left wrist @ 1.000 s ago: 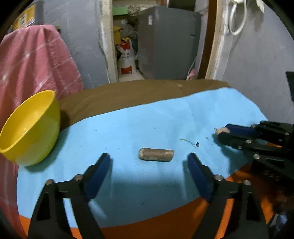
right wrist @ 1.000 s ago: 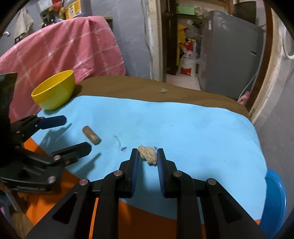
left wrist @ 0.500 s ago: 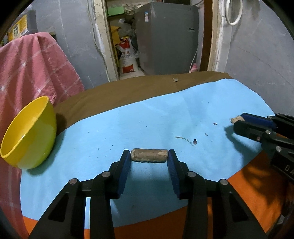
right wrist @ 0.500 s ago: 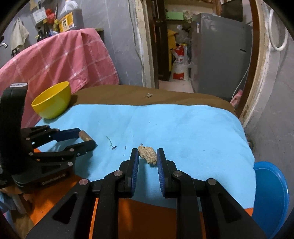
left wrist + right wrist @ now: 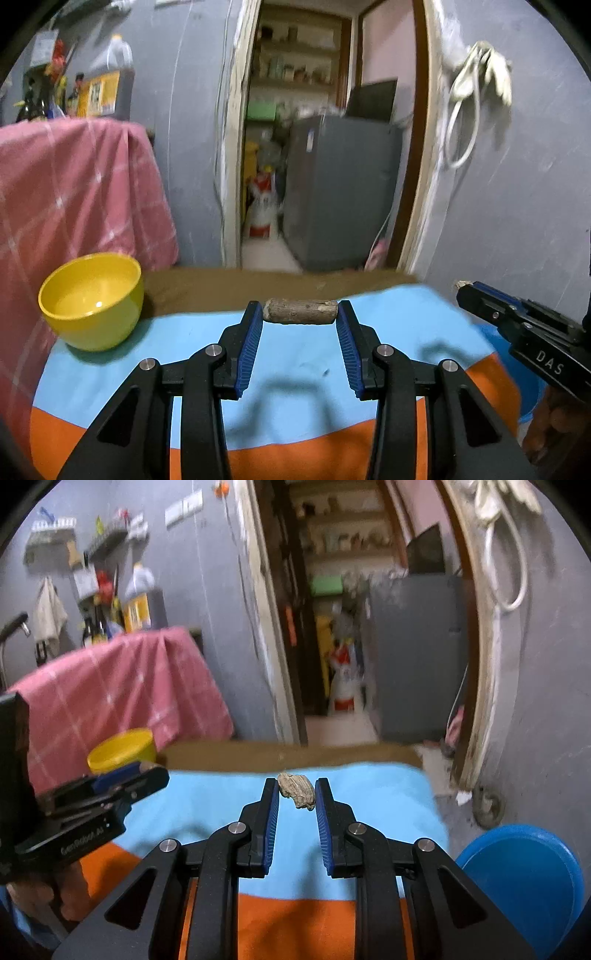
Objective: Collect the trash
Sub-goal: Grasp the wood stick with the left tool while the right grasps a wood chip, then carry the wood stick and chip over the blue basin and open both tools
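Lifted rough wood stub (image 5: 301,312), crumpled wad (image 5: 296,789)

black tongs (image 5: 300,321), ribbed blue pads (image 5: 250,350), silver screws

A lived-in home, prob. a kitchen/utility corner w/ rough grey walls. Doorway (image 5: 314,147) opens on pantry shelves (image 5: 295,70) w/ jars, a grey fridge (image 5: 340,192) and a sack. Oil jug (image 5: 110,85), bottles, hanging cloth (image 5: 48,613), yellow bowl (image 5: 92,299) on cloth-covered table (image 5: 221,288).

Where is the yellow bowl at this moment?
In the left wrist view the yellow bowl stands at the left, on the blue cloth in front of the pink cloth, left of the left gripper.
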The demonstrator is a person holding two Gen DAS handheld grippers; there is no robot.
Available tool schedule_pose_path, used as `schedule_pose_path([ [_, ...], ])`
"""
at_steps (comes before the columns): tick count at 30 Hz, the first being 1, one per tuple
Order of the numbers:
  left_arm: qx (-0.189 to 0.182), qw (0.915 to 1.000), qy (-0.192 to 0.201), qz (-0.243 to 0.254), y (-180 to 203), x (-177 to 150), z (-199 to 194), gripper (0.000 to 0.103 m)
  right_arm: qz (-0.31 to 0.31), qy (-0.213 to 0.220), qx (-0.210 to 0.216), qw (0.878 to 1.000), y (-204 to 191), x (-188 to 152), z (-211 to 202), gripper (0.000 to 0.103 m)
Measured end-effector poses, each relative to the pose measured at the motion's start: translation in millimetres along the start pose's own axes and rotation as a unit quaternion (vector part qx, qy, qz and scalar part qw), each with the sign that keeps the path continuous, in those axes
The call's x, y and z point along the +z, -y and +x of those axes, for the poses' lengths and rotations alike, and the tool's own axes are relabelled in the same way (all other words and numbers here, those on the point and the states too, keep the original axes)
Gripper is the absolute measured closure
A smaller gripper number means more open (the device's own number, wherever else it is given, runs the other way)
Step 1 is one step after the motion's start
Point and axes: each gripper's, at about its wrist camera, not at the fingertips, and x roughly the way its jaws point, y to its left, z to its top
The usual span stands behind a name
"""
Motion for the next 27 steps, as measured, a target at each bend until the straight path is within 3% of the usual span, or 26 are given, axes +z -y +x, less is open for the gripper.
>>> schedule_pose_path([
  [6,-0.026,0.998,0.056,-0.011,20,19,-18,0.067,-0.001,0.084,-0.021,0.996,6,8,-39,0.085],
  [11,-0.055,0.996,0.071,-0.003,42,27,-27,0.067,0.0,0.129,-0.046,0.991,18,7,-66,0.085],
  [19,-0.095,0.9928,0.071,0.018,92,27,-27,0.067,0.021,0.182,-0.097,0.978,46,3,-107,0.085],
  [27,-0.133,0.9894,0.043,0.04,137,20,-13,0.067,0.044,0.185,-0.14,0.972,79,-9,-129,0.085],
])
